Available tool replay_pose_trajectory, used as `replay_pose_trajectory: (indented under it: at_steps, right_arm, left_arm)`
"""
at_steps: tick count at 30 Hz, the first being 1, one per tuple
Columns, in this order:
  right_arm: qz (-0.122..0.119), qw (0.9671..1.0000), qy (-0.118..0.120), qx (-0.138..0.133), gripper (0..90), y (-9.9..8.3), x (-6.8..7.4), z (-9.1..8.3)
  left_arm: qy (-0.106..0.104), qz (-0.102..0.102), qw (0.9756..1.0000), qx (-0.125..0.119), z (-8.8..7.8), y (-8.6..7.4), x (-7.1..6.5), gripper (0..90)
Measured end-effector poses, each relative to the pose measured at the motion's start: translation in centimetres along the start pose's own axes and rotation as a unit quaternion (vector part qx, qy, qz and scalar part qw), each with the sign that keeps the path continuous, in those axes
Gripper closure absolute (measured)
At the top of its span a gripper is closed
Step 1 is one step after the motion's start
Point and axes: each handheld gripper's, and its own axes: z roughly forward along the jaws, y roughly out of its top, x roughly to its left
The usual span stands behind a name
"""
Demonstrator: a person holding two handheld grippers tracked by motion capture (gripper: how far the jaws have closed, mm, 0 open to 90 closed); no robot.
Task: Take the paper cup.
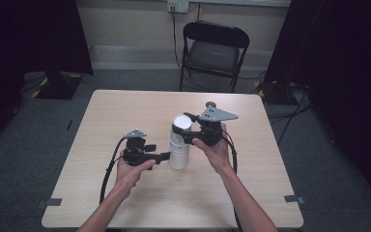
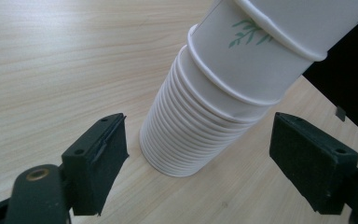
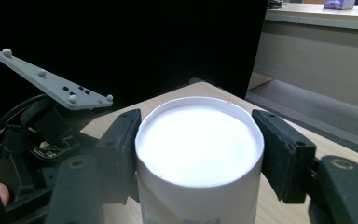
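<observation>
while the left gripper (image 1: pixel 165 156) stands wide, unclamped, around the base of the cup stack (image 1: pixel 178 150) mid-table, the right gripper (image 1: pixel 187 129) pinches the top cup (image 3: pixel 199 158); lifting now could drag neighbours up or topple the stack.

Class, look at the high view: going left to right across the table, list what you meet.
left gripper → stack of paper cups → right gripper, closed on the top cup
</observation>
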Motion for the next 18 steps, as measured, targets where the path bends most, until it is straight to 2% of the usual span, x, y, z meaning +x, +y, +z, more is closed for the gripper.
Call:
replay_pose_trajectory:
  at_steps: [8,18]
  right_arm:
    - [0.002,0.9999,0.0,-0.014,35.6,1.0,-0.1,-0.3]
    - [0.005,0.9996,0.001,-0.028,35.8,1.9,-0.1,-0.4]
  left_arm:
    - [0.004,0.015,0.9999,-0.005,-0.8,-0.1,0.0,20.3]
    - [0.003,0.024,0.9994,-0.024,-1.9,-0.2,-0.2,23.4]
